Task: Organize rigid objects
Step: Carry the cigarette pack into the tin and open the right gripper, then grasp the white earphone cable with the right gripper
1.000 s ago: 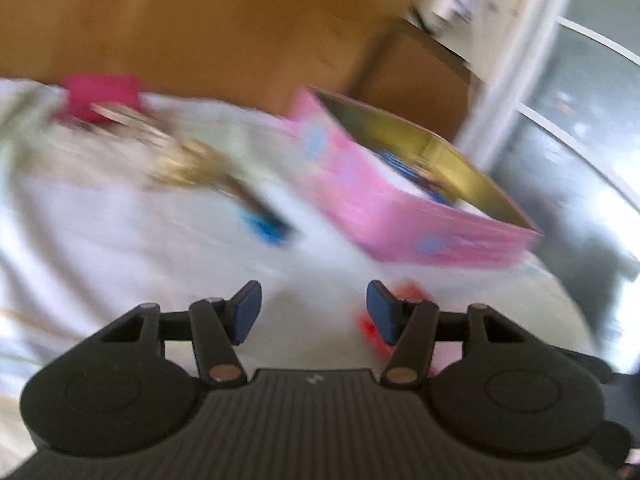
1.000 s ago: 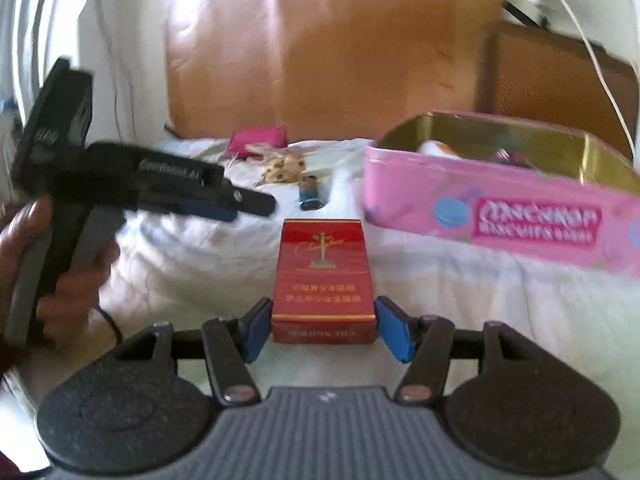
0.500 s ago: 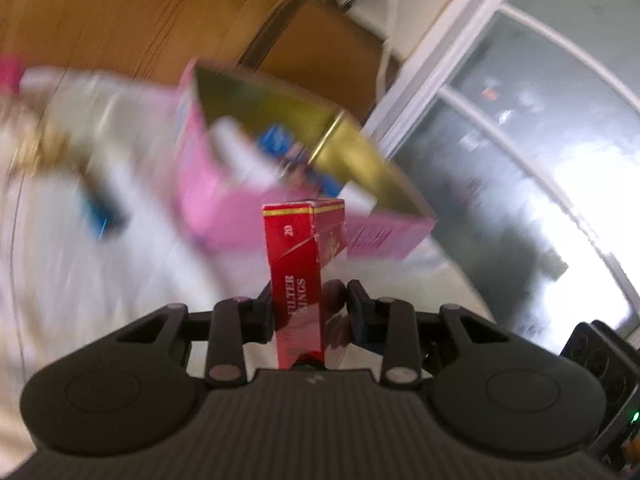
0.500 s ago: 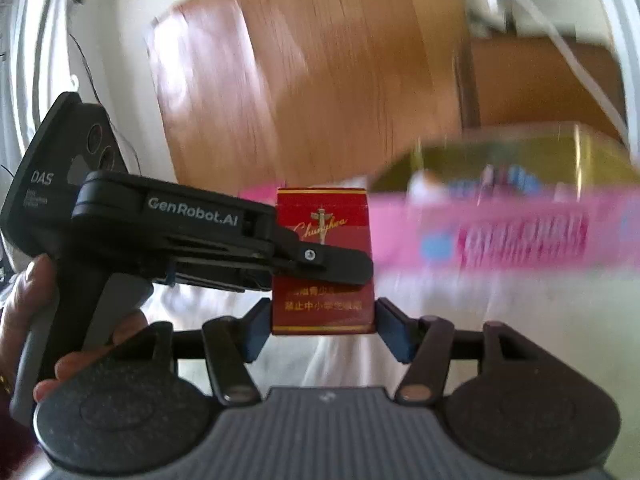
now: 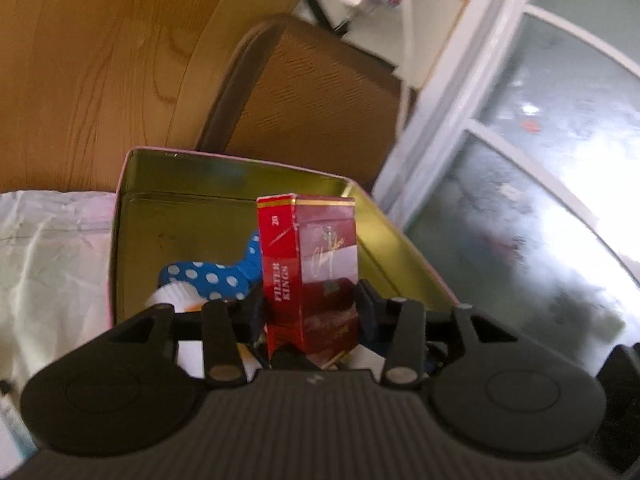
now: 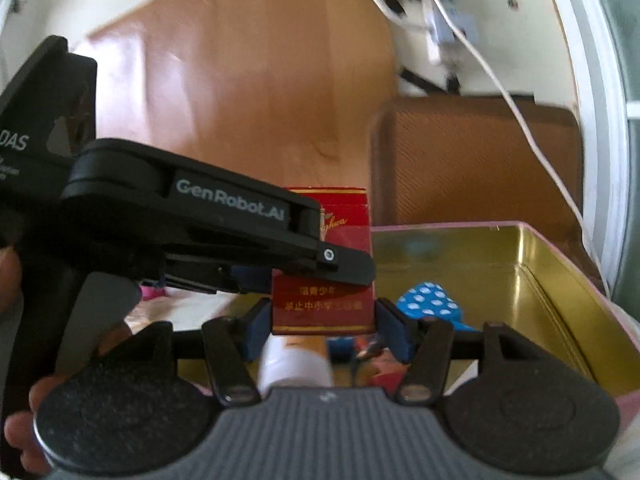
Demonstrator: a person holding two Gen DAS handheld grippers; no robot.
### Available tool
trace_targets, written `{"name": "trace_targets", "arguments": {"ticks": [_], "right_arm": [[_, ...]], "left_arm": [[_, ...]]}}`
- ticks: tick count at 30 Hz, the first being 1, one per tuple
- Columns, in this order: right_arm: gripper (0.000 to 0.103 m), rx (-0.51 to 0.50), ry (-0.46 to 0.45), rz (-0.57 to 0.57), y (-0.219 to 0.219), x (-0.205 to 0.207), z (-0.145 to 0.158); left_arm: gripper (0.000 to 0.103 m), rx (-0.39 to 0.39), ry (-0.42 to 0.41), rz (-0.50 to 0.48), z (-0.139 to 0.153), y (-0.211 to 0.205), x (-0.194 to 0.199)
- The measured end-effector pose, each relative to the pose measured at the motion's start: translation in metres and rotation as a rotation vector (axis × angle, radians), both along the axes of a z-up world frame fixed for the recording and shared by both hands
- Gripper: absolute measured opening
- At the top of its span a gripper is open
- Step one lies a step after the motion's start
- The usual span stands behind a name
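Both grippers pinch one red cigarette pack (image 6: 324, 308) upright over the open pink tin (image 6: 560, 280) (spotted blue thing (image 5: 208, 280) already inside). Right gripper (image 6: 324, 326) clamps its broad face; left gripper (image 5: 310, 312), jaws just widened, still touches its sides. Best bet — lower into the bare floor, then release one gripper at a time.

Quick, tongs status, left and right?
Left tongs: just been opening, red cigarette pack between them; grip cannot be told.
Right tongs: closed on the same pack.
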State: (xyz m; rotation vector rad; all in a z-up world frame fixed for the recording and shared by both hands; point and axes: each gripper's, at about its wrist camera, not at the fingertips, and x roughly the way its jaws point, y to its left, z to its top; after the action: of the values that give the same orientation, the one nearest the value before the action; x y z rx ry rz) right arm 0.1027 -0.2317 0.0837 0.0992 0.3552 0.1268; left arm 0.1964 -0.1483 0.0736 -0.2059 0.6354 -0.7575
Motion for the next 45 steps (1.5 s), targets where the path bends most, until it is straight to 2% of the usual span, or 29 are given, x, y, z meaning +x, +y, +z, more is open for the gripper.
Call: {"name": "trace_targets", "arguments": {"ticks": [2, 4, 5, 11, 16, 21, 26, 29, 32, 35, 39, 41, 42, 43, 45], "right_arm": [[0.06, -0.005, -0.002, -0.039, -0.002, 0.012, -0.002], [0.068, 0.006, -0.026, -0.069, -0.006, 0.015, -0.006], [0.068, 0.022, -0.031, -0.068, -0.008, 0.015, -0.009], [0.068, 0.037, -0.031, -0.08, -0.009, 0.009, -0.015], [0.068, 0.03, -0.059, -0.086, 0.005, -0.009, -0.007], [0.068, 0.052, -0.088, -0.106, 0.017, -0.047, -0.004], [0.068, 0.053, -0.122, -0.111, 0.038, -0.077, 0.0], [0.068, 0.023, -0.128, -0.058, 0.056, -0.083, 0.004], [0.068, -0.012, -0.125, 0.009, 0.078, -0.082, 0.008], [0.068, -0.032, -0.093, 0.094, 0.103, -0.073, 0.008], [0.064, -0.068, -0.029, 0.216, 0.142, -0.05, 0.005], [0.061, -0.109, -0.001, 0.267, 0.167, -0.031, 0.005], [0.06, -0.13, 0.012, 0.285, 0.179, -0.02, 0.006], [0.057, -0.151, 0.025, 0.3, 0.19, -0.007, 0.006], [0.053, -0.192, 0.057, 0.329, 0.213, 0.022, 0.005]], "left_arm": [[0.057, 0.036, -0.005, 0.038, -0.003, -0.007, 0.011], [0.065, 0.092, -0.03, 0.095, -0.008, -0.012, 0.018], [0.067, 0.107, -0.052, 0.121, -0.009, -0.013, 0.02], [0.067, 0.157, -0.089, 0.165, -0.013, -0.007, 0.011], [0.067, 0.154, -0.147, 0.19, 0.0, 0.004, -0.013], [0.067, 0.14, -0.215, 0.229, 0.012, 0.04, -0.053], [0.067, 0.16, -0.267, 0.288, 0.001, 0.088, -0.089], [0.067, 0.196, -0.246, 0.323, -0.017, 0.126, -0.1], [0.067, 0.273, -0.198, 0.397, -0.037, 0.164, -0.093], [0.067, 0.316, -0.125, 0.507, -0.052, 0.209, -0.073], [0.067, 0.378, -0.114, 0.702, -0.061, 0.26, -0.045], [0.066, 0.313, -0.071, 0.767, -0.066, 0.286, -0.035], [0.066, 0.22, -0.021, 0.77, -0.068, 0.3, -0.03], [0.066, 0.181, -0.008, 0.773, -0.069, 0.306, -0.027], [0.066, 0.16, -0.008, 0.782, -0.067, 0.312, -0.024]]}}
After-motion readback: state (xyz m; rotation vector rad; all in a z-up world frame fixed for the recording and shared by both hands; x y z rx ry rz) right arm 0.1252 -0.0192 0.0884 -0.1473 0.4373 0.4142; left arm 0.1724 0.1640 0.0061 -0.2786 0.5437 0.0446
